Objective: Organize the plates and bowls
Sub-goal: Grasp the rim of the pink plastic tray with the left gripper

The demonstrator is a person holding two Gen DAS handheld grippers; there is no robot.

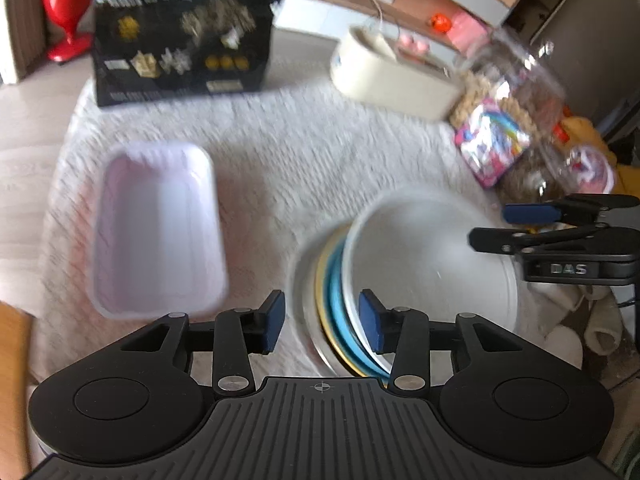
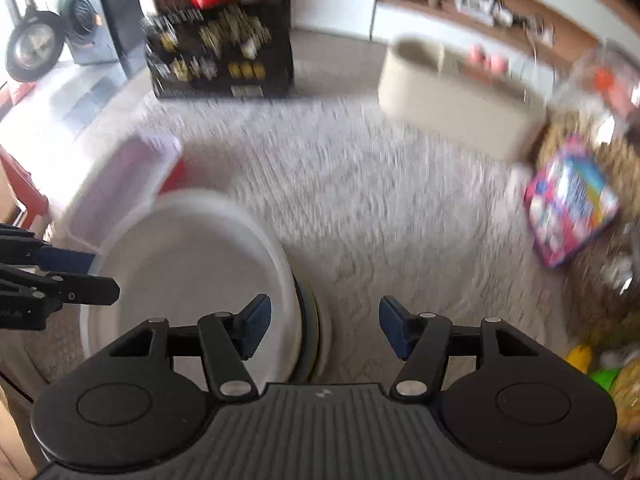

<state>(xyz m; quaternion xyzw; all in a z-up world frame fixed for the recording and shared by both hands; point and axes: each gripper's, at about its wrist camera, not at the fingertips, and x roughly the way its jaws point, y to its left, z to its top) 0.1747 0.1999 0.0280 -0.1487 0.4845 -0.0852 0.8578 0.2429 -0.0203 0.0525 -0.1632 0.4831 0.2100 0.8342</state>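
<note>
A stack of plates lies on the white fluffy rug, with a white bowl [image 1: 424, 264] on top and blue [image 1: 340, 320] and yellow rims under it. It shows in the right wrist view too [image 2: 188, 272]. My left gripper [image 1: 322, 322] is open, its jaws astride the stack's near left rim. My right gripper [image 2: 325, 328] is open over the stack's right edge and shows at the right of the left wrist view [image 1: 496, 226]. A pale pink rectangular tub [image 1: 156, 228] stands empty to the left of the stack.
A black box [image 1: 180, 44] stands at the rug's far edge, a cream oval container [image 1: 392, 76] to its right. Clear snack jars and a colourful packet [image 1: 492, 144] sit at the right. A red vase [image 1: 68, 4] stands far left.
</note>
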